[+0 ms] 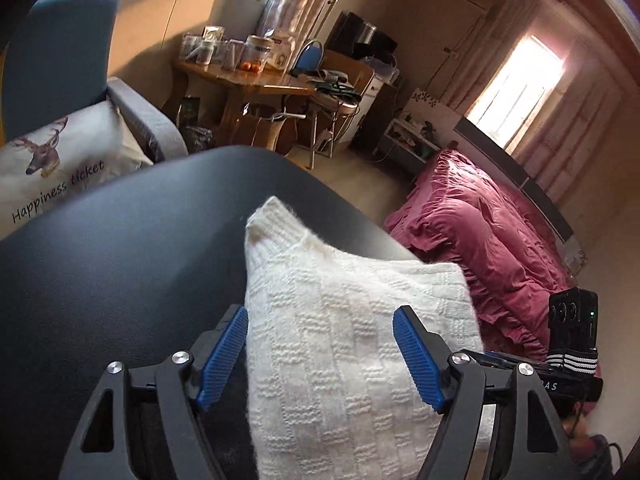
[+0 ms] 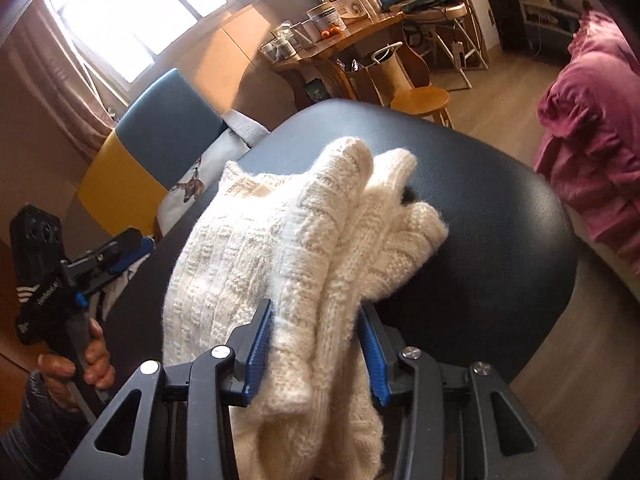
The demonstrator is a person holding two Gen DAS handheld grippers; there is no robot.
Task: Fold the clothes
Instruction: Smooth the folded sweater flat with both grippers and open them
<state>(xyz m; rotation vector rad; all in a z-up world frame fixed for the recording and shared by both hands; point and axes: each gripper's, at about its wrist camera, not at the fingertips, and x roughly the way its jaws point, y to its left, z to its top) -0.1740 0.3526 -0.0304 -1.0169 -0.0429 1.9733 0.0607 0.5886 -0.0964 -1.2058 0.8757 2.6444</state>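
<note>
A white knit sweater (image 1: pixel 352 352) lay folded on the black surface (image 1: pixel 120 264). The left tool (image 1: pixel 320 354) was spread wide, its 2 blue pads either side of the flat knit without pinching it. The right tool (image 2: pixel 316 346) pinched a bunched fold of the sweater (image 2: pixel 296 240) between its pads. A hand (image 2: pixel 76 364) gripped the left tool's handle.

The white sweater (image 1: pixel 352 344) ran off the bottom edge in both wrist views, its bulk hid the black table (image 2: pixel 480 208) beneath, and the jars (image 1: pixel 208 50) on the far desk stayed too small to tell.
</note>
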